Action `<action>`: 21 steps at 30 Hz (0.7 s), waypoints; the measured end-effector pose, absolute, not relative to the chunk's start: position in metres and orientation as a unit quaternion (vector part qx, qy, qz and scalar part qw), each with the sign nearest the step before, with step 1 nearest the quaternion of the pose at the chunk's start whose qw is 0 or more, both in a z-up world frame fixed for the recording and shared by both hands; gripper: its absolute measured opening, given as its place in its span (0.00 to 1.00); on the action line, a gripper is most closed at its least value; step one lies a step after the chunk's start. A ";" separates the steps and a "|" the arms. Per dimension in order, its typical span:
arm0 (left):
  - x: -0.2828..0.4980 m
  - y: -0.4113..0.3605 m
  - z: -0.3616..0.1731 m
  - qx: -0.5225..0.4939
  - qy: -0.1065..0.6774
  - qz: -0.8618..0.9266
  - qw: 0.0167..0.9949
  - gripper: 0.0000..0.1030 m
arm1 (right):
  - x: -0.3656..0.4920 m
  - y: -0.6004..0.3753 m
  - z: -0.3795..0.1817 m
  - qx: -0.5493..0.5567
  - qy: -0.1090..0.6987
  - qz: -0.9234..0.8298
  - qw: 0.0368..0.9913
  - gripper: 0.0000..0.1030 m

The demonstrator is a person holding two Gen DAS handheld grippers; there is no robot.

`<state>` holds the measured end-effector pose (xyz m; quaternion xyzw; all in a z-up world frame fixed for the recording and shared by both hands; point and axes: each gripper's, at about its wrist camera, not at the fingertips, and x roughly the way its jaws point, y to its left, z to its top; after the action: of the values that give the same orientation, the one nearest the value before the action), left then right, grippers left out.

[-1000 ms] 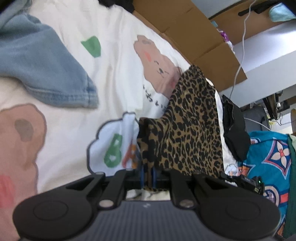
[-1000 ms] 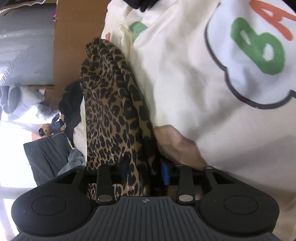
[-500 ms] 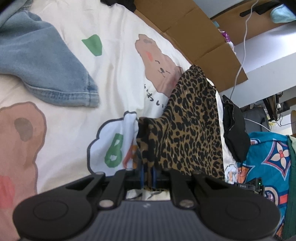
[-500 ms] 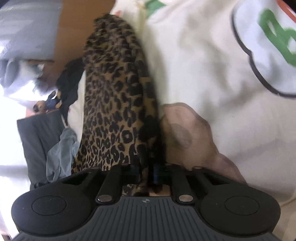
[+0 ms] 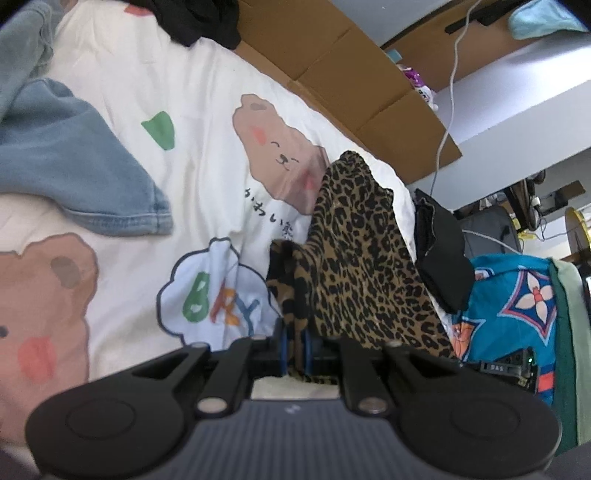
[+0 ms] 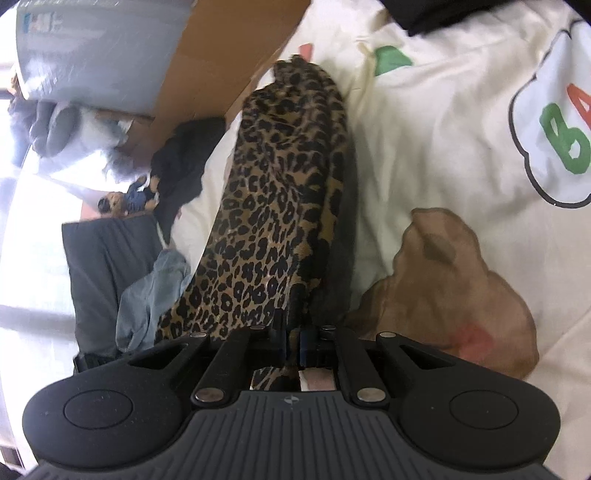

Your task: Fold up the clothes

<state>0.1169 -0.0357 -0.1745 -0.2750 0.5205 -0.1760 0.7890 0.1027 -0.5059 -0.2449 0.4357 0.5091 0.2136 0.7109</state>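
Note:
A leopard-print garment (image 5: 362, 266) lies stretched over the white bear-print bedsheet (image 5: 207, 122). My left gripper (image 5: 294, 350) is shut on one edge of it, cloth pinched between the blue pads. My right gripper (image 6: 293, 341) is shut on another edge of the same garment (image 6: 280, 192), which runs away from the jaws toward the bed's far side. The sheet (image 6: 443, 147) lies just to its right.
Blue denim (image 5: 70, 162) lies at the left of the bed, black clothing (image 5: 199, 18) at the top. A black garment (image 5: 439, 254) and a blue patterned cloth (image 5: 517, 306) sit at the right. Cardboard (image 5: 351, 66) lines the bed's far side.
The right gripper has pulled back along the sheet with the garment, drawing it longer and straighter. The left gripper has kept its hold and lifted slightly, showing more of the bed.

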 end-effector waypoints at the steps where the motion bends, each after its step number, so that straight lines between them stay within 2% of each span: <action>1: 0.113 -0.035 -0.171 -0.273 0.522 -0.176 0.789 0.09 | 0.100 -0.505 -0.240 0.430 0.512 0.221 0.710 0.04; 9: 0.078 -0.015 -0.155 -0.282 0.542 -0.173 0.773 0.09 | 0.073 -0.501 -0.215 0.396 0.528 0.306 0.686 0.04; 21: 0.076 -0.018 -0.152 -0.298 0.537 -0.169 0.771 0.09 | 0.077 -0.505 -0.222 0.422 0.546 0.265 0.674 0.04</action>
<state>0.0756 -0.0183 -0.1516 -0.2984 0.5366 -0.1687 0.7711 0.0768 -0.5047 -0.2223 0.4219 0.5459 0.2651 0.6735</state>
